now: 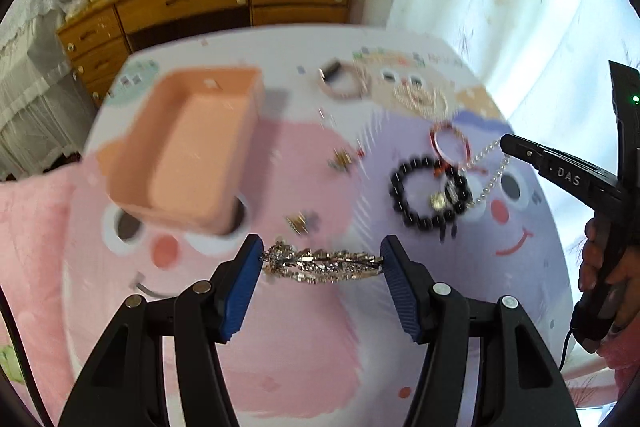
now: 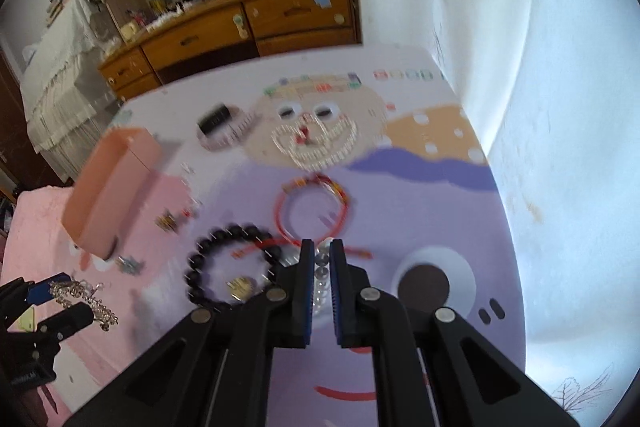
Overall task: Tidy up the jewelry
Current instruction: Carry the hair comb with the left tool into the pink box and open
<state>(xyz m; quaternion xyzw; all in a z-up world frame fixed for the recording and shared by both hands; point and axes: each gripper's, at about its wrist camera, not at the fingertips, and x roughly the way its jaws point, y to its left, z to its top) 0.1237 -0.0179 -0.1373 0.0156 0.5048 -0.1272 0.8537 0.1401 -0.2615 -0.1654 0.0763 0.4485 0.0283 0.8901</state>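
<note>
Left wrist view: left gripper (image 1: 322, 263) fingers clamp a blurred sparkly bracelet (image 1: 320, 264); right gripper (image 2: 321, 269) fingers pinch half-hidden pearls (image 2: 321, 291).

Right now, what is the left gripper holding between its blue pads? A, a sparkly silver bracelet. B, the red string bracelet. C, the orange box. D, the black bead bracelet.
A: the left gripper has its pads pressed on both ends of the sparkly silver bracelet, while the black bead bracelet lies on the cloth.

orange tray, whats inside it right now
The orange tray looks empty in the left wrist view: only its bare floor shows. Motion blur could hide something small; the right wrist view shows only its side.
</note>
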